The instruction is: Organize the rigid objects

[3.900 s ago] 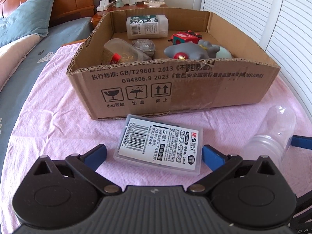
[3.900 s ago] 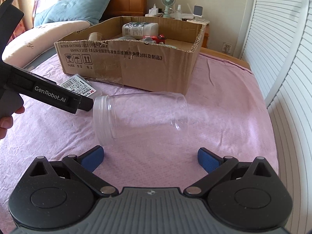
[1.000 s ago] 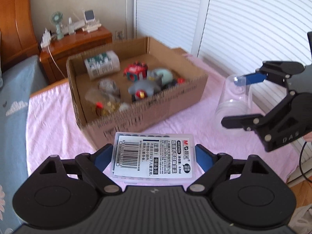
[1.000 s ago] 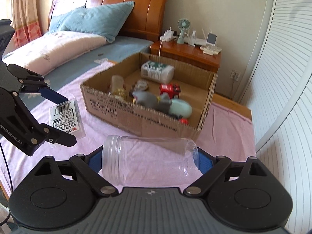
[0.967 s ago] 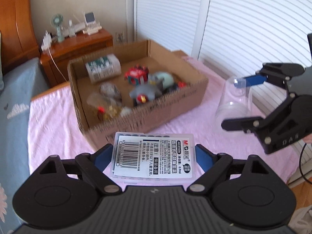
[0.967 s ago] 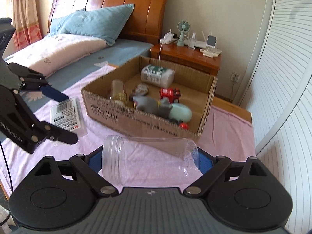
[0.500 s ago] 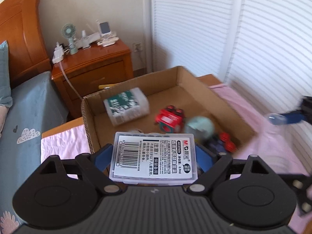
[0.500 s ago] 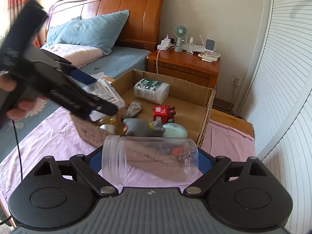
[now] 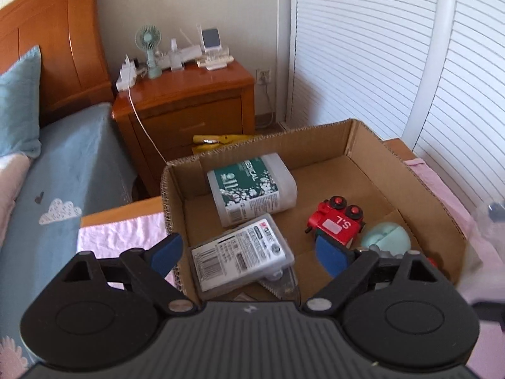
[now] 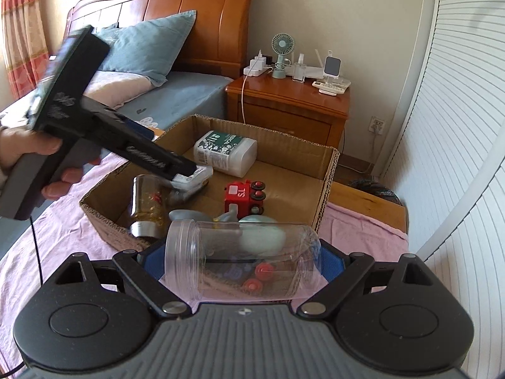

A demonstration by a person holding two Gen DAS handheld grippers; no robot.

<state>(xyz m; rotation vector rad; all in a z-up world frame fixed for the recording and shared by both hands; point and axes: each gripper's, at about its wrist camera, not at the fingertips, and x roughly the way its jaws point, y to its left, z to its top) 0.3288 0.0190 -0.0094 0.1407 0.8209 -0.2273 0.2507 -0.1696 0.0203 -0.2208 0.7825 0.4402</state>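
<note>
Half a second ago the flat refill case (image 9: 241,254) sat clamped between the left gripper's (image 9: 249,252) blue pads; now those pads stand spread wide and the case lies released inside the cardboard box (image 9: 419,186), label up and tilted, propped on a clear item near the box's front-left corner. Just behind it in the box lies the white bottle with the green label (image 9: 252,189), on its side against the back-left wall, and to the case's right sit the red toy train (image 9: 336,225) and a pale green round toy (image 9: 386,237). From the right wrist view the left gripper (image 10: 189,170) reaches over the box's left wall, with the person's hand (image 10: 41,158) on its handle. The right gripper (image 10: 241,262) is clenched on the clear plastic jar (image 10: 243,262), held sideways (open mouth to the left) above the box's near wall. A gold-flecked jar (image 10: 146,202) lies inside the box near its front-left wall. The box rests on a pink cloth (image 10: 69,246).
</note>
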